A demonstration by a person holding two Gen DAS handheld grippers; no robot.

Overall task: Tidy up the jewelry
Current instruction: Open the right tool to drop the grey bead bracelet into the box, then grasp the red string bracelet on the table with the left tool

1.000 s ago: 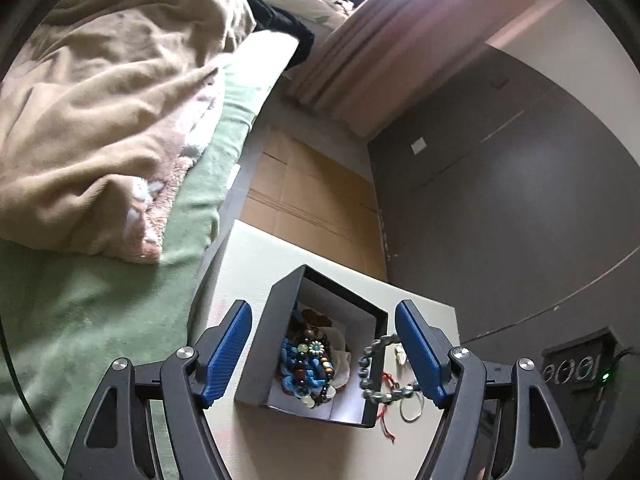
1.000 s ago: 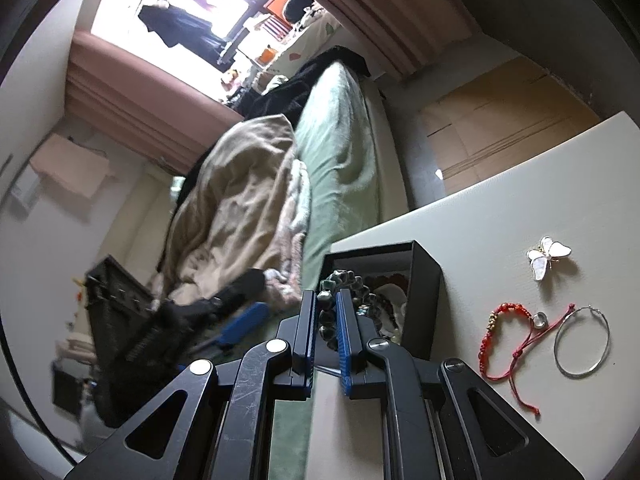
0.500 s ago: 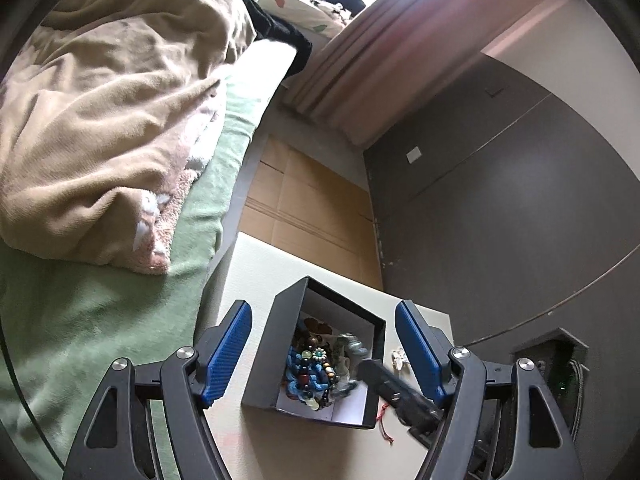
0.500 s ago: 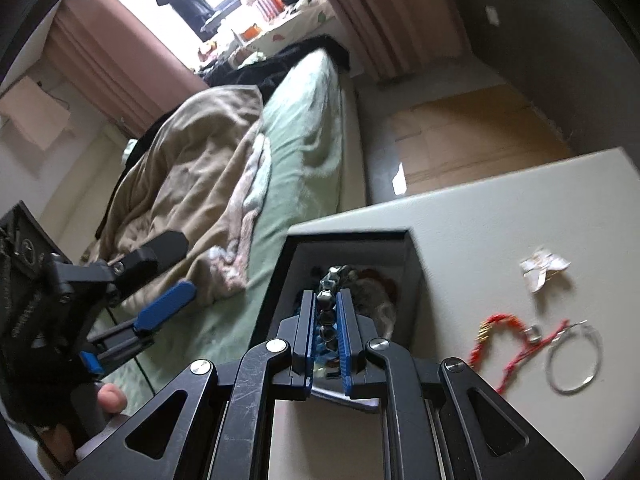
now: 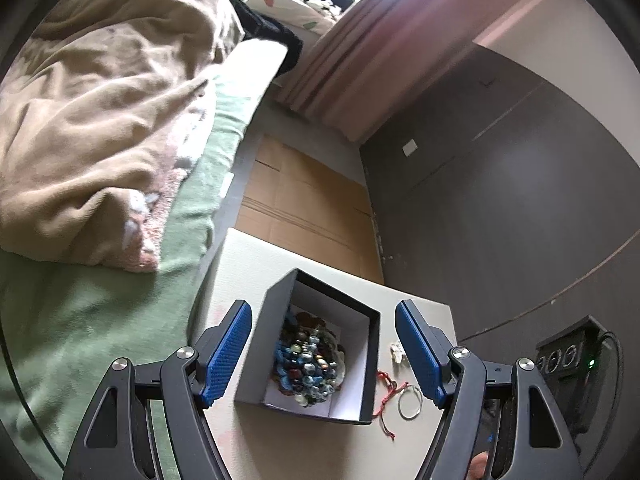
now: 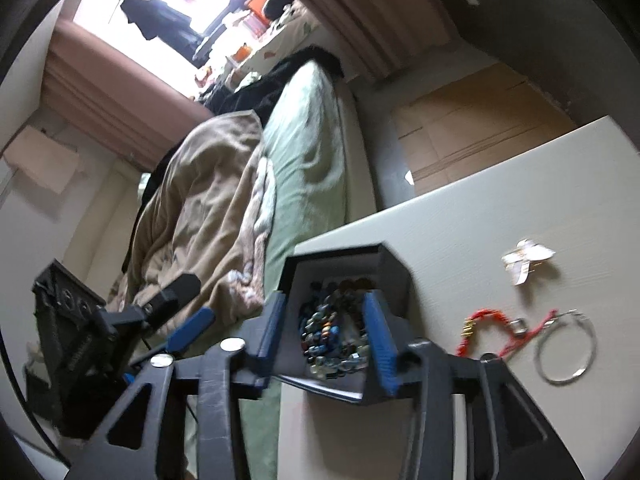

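Now the beaded bracelets point(image 5: 310, 364) lie heaped inside the black box point(image 5: 372, 364), which sits on the pale table point(image 5: 248, 264) straight ahead of the left gripper point(image 5: 323, 354) and between its blue pads. That gripper is spread wide and holds nothing. The right gripper point(image 6: 326, 330) is also parted, its fingers either side of the box's contents, with no bead visibly pinched, so the drop into the box looks done. Off to the right of both grippers, three pieces wait on the table: a red cord bracelet point(image 6: 486, 326), a thin silver hoop point(image 6: 568, 346) touching its cord end, and a white butterfly brooch point(image 6: 526, 260) a little beyond them. The next step is likely to lift clear of the box and fetch one of these. The cord bracelet is the nearest; it seems best to come down with the fingers across the beaded stretch, not the loose tail, since the tail may drag the hoop along. The hoop lies flat and may slip from the pads. No brand, label or writing can be read anywhere.
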